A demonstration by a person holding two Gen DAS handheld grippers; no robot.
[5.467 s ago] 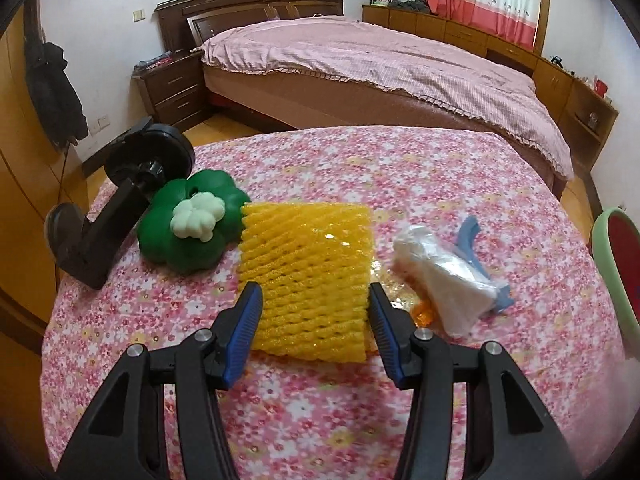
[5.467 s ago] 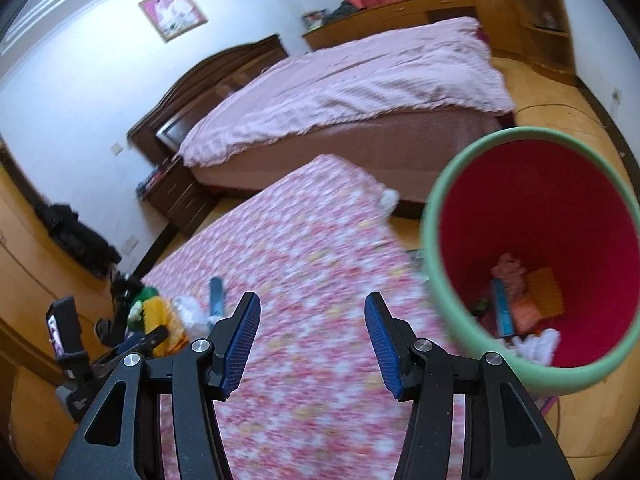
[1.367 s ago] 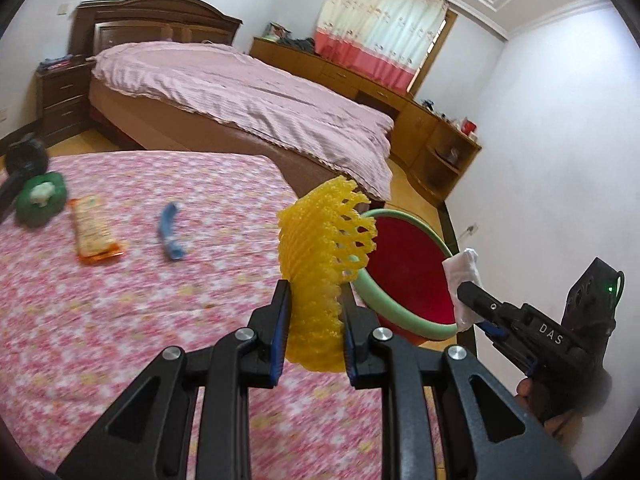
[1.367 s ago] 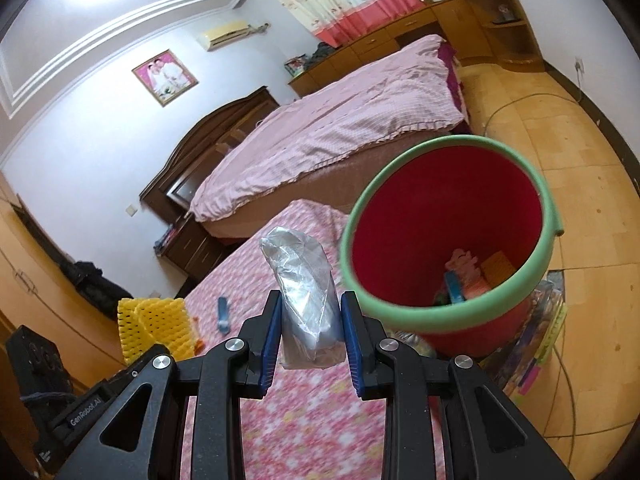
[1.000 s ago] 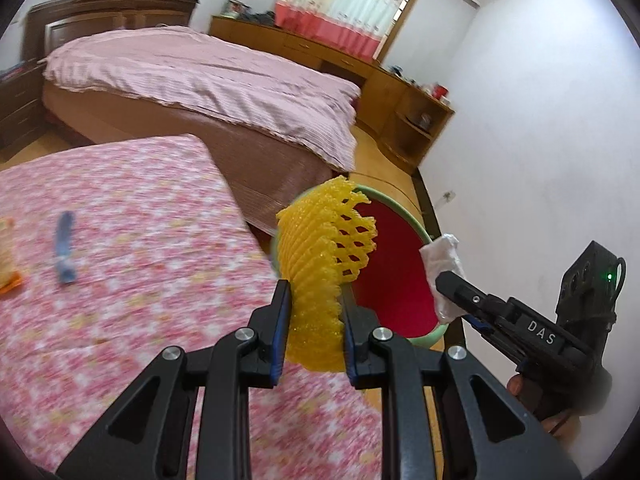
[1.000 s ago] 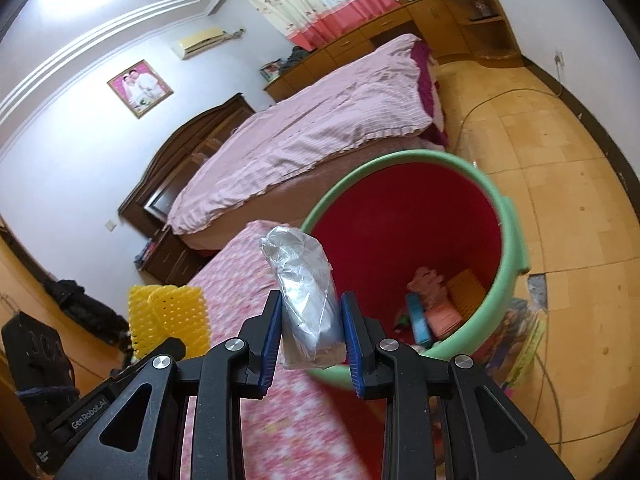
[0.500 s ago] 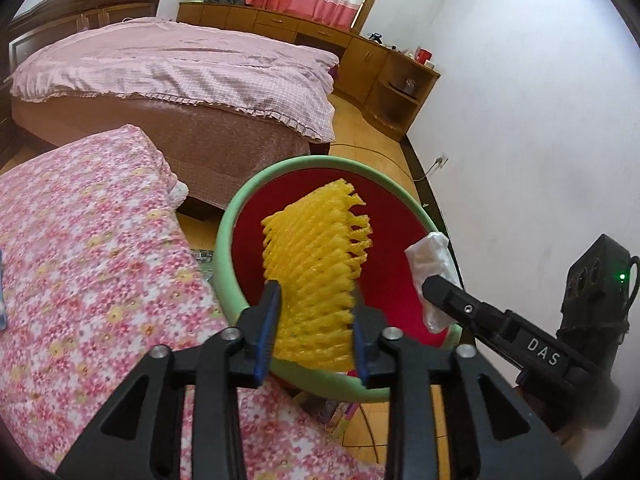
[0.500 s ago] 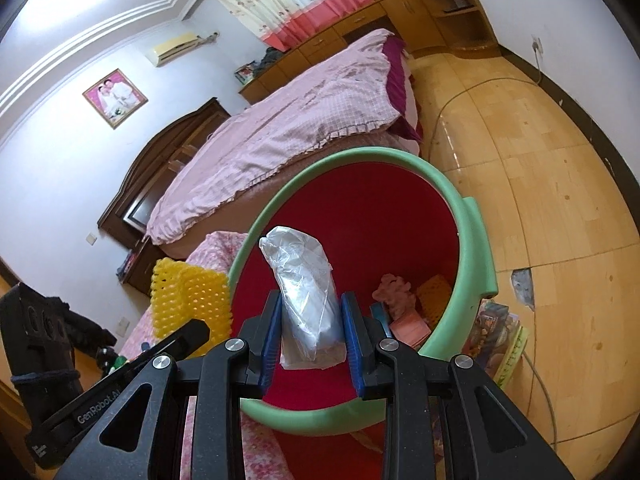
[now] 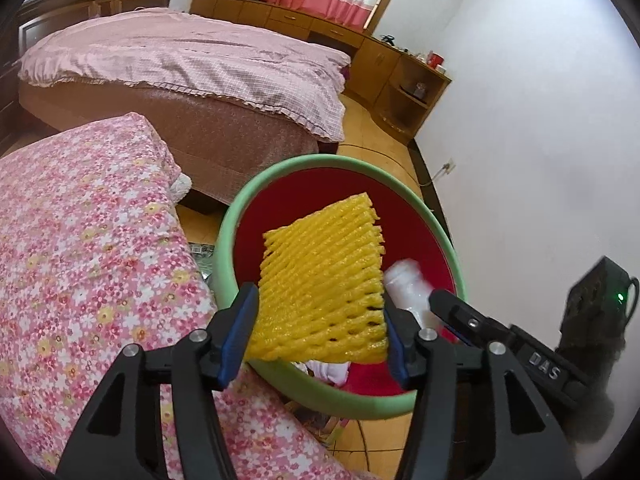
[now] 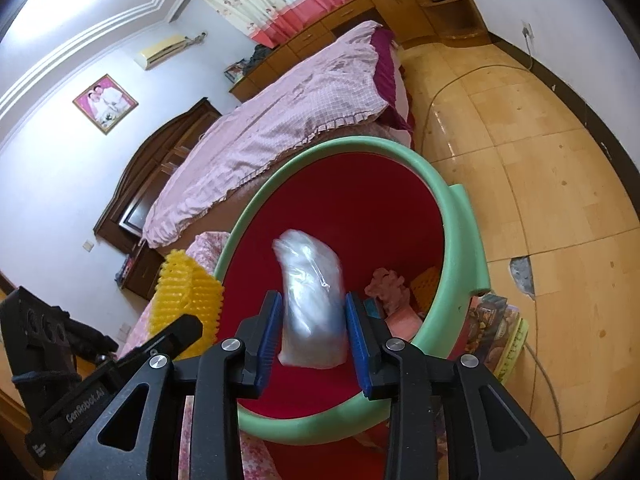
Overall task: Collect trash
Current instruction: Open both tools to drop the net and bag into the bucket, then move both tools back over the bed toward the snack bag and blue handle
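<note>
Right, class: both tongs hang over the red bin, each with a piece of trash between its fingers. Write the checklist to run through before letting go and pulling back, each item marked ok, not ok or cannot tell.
1. Yellow foam fruit net over the mouth of the red bin with the green rim: ok.
2. Left tongs opening, net between the jaws: ok.
3. Clear crumpled plastic bag over the bin: ok.
4. Right tongs opening, bag between the jaws: ok.
5. Bag fully free of the pads: cannot tell.
6. Room left in the bin above the older trash: ok.
</note>
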